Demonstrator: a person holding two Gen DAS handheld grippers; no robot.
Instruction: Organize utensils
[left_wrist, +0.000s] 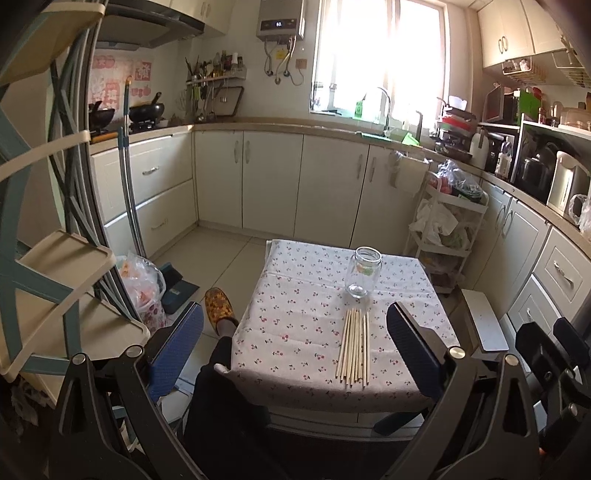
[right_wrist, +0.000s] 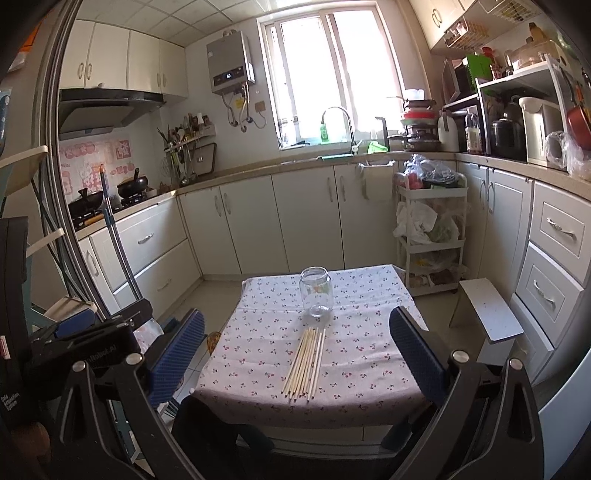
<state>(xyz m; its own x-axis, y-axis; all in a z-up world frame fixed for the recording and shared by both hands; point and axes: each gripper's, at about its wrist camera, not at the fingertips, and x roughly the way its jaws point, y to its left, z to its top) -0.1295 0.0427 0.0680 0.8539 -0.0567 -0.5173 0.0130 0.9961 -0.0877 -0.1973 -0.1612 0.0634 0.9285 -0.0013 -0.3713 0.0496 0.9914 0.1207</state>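
Several pale wooden chopsticks (left_wrist: 353, 347) lie side by side on a small table with a cherry-print cloth (left_wrist: 295, 332). Just behind them stands an empty clear glass jar (left_wrist: 362, 271), upright. My left gripper (left_wrist: 295, 332) hangs open above the table's near edge, nothing between its blue-padded fingers. The right wrist view shows the same chopsticks (right_wrist: 305, 363) and jar (right_wrist: 316, 291) on the cloth (right_wrist: 369, 354). My right gripper (right_wrist: 297, 336) is also open and empty, held short of the table. The right gripper's body shows at the lower right of the left wrist view.
A slippered foot (left_wrist: 219, 306) and dark-trousered leg sit at the table's left. A small white stool (right_wrist: 491, 314) stands to its right, a white trolley (right_wrist: 430, 236) of bags behind. A shelf rack (left_wrist: 55, 295) crowds the left. Kitchen cabinets line the walls.
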